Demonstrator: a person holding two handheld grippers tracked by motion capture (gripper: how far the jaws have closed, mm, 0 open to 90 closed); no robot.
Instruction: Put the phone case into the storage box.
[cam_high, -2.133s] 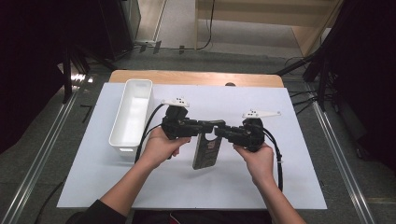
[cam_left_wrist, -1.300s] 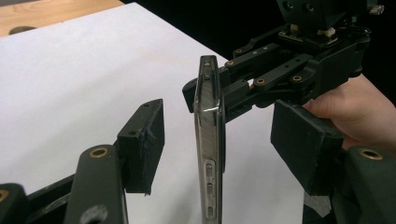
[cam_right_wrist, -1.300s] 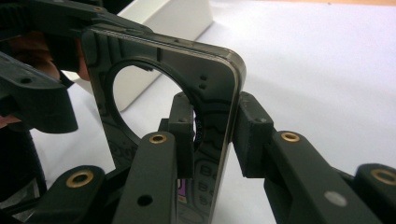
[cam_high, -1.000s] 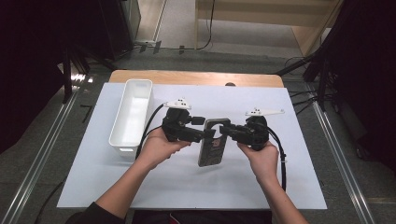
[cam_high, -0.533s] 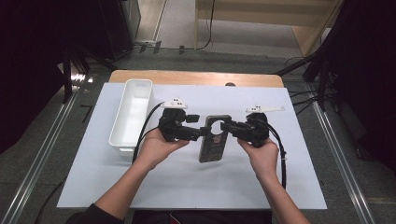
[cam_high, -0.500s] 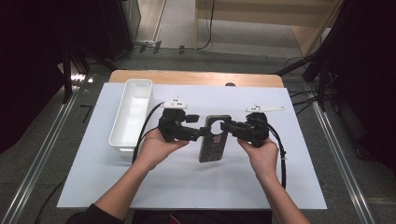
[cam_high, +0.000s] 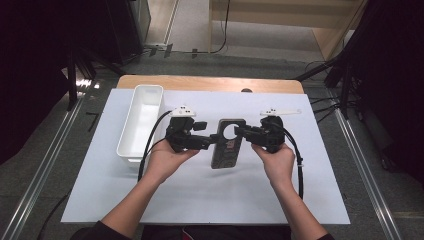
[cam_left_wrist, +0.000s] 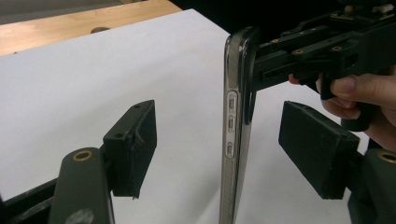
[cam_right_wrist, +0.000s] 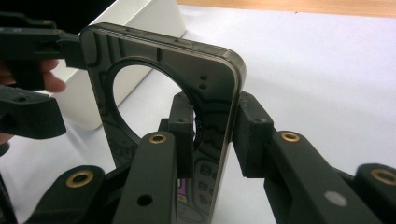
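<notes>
A dark phone case (cam_high: 227, 145) with a round hole near its top is held off the white mat between my two hands. My right gripper (cam_high: 240, 133) is shut on its right edge; in the right gripper view both pads (cam_right_wrist: 252, 135) press the case (cam_right_wrist: 219, 79) from either side. My left gripper (cam_high: 216, 141) stands open at the case's left edge. In the left gripper view the case (cam_left_wrist: 235, 135) stands edge-on with its side buttons showing, between the spread pads (cam_left_wrist: 133, 142) and touching neither.
A long white tray (cam_high: 141, 120) lies on the mat's left side, close to the left hand. The white mat (cam_high: 200, 200) covers a wooden table (cam_high: 210, 82). Cables trail from both grippers toward the person.
Both hands have carried the case a little farther from the person and to the right. The grippers now sit wider apart at the case's two side edges.
</notes>
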